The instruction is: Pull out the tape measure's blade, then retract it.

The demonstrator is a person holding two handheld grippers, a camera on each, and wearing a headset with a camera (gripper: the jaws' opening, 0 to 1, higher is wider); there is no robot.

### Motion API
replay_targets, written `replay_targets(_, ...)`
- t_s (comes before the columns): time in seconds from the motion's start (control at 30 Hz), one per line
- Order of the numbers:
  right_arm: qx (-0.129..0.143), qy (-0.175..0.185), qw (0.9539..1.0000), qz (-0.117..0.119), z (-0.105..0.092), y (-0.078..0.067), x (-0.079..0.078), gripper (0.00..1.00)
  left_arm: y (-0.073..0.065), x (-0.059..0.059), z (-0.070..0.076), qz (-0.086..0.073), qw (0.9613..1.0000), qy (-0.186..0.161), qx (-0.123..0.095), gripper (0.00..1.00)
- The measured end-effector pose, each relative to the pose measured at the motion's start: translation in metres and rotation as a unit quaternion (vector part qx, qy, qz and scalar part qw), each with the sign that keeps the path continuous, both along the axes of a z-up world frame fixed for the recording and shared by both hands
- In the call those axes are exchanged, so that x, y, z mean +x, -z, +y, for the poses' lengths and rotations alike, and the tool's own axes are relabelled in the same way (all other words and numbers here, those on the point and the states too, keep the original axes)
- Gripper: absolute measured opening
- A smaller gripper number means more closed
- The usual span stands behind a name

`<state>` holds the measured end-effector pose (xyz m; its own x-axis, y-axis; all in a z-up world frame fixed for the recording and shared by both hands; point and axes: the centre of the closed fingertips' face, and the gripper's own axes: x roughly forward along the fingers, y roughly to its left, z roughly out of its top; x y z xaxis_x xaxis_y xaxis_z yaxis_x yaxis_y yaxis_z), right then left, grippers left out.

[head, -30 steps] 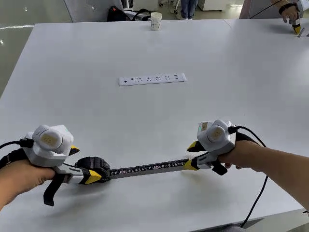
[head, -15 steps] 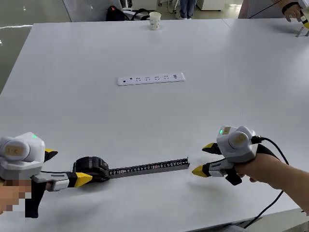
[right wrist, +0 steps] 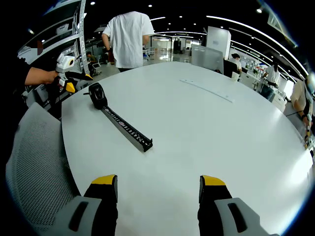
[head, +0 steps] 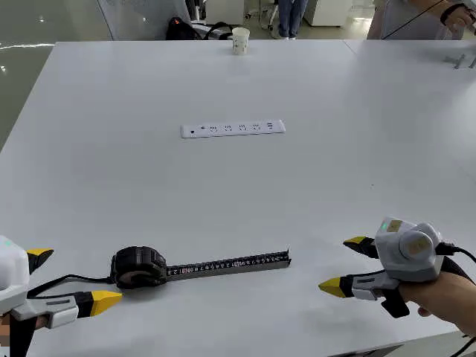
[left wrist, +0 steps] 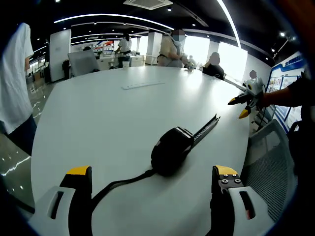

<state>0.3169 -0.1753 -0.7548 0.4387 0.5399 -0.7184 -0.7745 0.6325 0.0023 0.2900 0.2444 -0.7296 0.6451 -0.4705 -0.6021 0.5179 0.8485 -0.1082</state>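
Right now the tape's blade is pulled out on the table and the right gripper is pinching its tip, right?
Not quite. The blade is pulled out on the table, but the right gripper is open and apart from its tip, pinching nothing. The head view shows bare table between them.

Black tape measure; dark blade with pale markings, perhaps numerals; white table; white power strip.

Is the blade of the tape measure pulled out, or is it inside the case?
Out. The blade lies stretched flat on the table, reaching from the black case toward the right.
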Motion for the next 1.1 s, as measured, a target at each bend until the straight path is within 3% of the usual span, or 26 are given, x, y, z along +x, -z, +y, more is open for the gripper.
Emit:
replay_targets(0.2,0.008,0.032,0.9995,-0.002,-0.026,-0.002,-0.006,0.75,0.004,-0.016,0.013,0.005,0.9999,-0.012,0.0,0.99)
replay_targets(0.43,0.024,0.059,0.998,-0.003,-0.049,-0.004,-0.018,0.85,-0.003,-0.024,0.026,-0.005,0.9997,-0.023,0.005,0.99)
replay_targets(0.6,0.032,0.059,0.9976,-0.01,-0.057,-0.011,-0.026,0.93,-0.006,-0.026,0.028,-0.012,0.9997,-0.017,0.013,0.99)
replay_targets(0.7,0.043,0.07,0.9965,-0.012,-0.06,-0.015,-0.028,0.98,-0.007,-0.027,0.031,-0.005,0.9995,-0.026,0.016,0.99)
replay_targets(0.83,0.028,0.058,0.9978,-0.017,-0.064,-0.012,-0.033,0.99,-0.012,-0.027,0.03,-0.013,0.9994,-0.028,0.015,0.99)
replay_targets(1.1,0.034,0.055,0.9978,-0.018,-0.063,-0.015,-0.038,0.99,-0.012,-0.035,0.03,-0.011,0.9993,-0.031,0.016,0.99)
